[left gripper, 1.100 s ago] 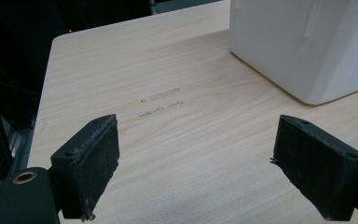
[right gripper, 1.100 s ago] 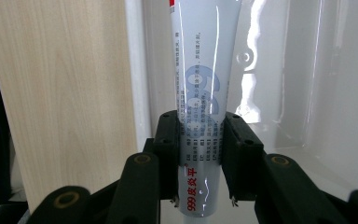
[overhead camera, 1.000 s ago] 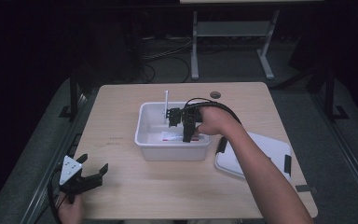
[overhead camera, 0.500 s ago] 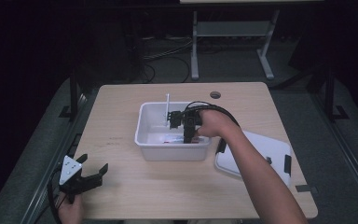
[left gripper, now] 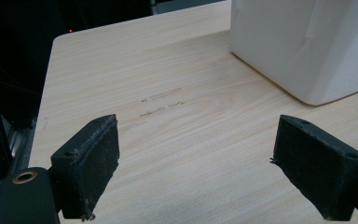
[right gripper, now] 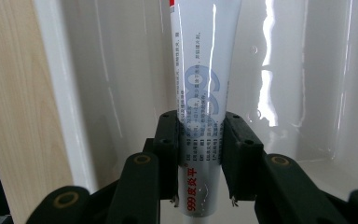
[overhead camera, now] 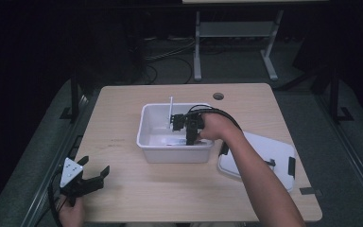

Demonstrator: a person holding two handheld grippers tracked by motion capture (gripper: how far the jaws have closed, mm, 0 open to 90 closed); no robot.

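A white tube (right gripper: 205, 70) with blue and red print lies lengthwise between the jaws of my right gripper (right gripper: 200, 126); the pads press on its lower part from both sides. The tube hangs inside a white plastic bin (overhead camera: 144, 124) at the middle of the table. From above, the right gripper (overhead camera: 189, 135) reaches down into that bin, with the person's hand behind it. My left gripper (overhead camera: 94, 166) rests at the table's front left corner, open, with bare wood between its jaws (left gripper: 196, 154).
A thin white upright piece (overhead camera: 171, 106) stands at the bin's back wall. A white lid (overhead camera: 264, 156) with black clips lies right of the bin, under the right forearm. The bin's corner (left gripper: 307, 56) is ahead and right of the left gripper. A cable hole (overhead camera: 218, 96) sits at the far edge.
My right gripper has sunk a little deeper into the bin with the tube still held. The left gripper has stayed in place.
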